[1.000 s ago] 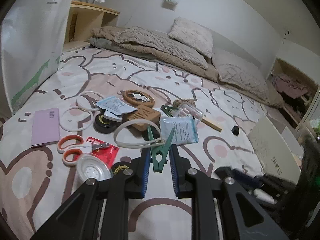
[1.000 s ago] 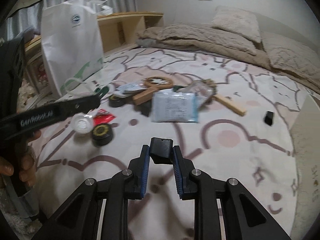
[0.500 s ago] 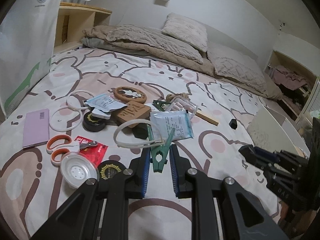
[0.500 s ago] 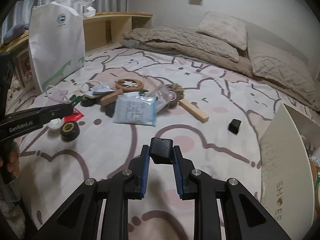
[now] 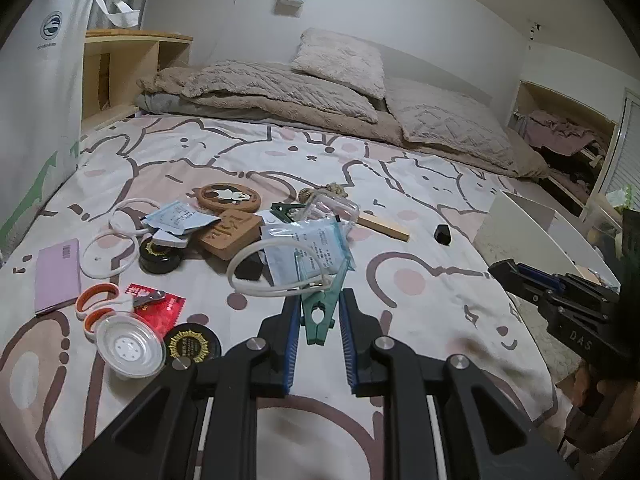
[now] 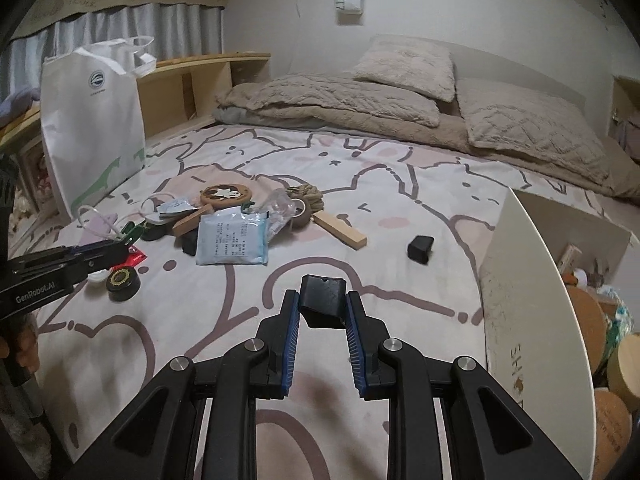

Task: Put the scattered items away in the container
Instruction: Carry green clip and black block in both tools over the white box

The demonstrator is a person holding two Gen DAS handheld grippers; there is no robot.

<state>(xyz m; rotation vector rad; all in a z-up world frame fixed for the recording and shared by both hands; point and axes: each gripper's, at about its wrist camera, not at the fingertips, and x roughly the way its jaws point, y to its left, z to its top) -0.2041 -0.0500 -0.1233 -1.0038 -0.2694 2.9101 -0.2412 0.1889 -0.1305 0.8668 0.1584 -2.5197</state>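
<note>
The right gripper (image 6: pixel 322 312), clamped on a small black plastic block (image 6: pixel 322 300), swings over toward the white open-topped storage box (image 6: pixel 532 300) at the bed's edge, which now fills that side of its view. In the left wrist view the right gripper (image 5: pixel 508 274) slides closer in.

Each gripper is a matte black plastic assembly: two angular arms with triangular cut-outs carry the left gripper (image 5: pixel 319 322) and the right gripper (image 6: pixel 322 312), and each arm is pinned by round silver screw heads. The inner faces of the fingers (image 5: pixel 290 344) are lined with blue ribbed pads. Seen from the opposite camera, the left gripper body bears white lettering "GenRobot.AI" along its side, and the right gripper body bears white letters "DAS".
</note>
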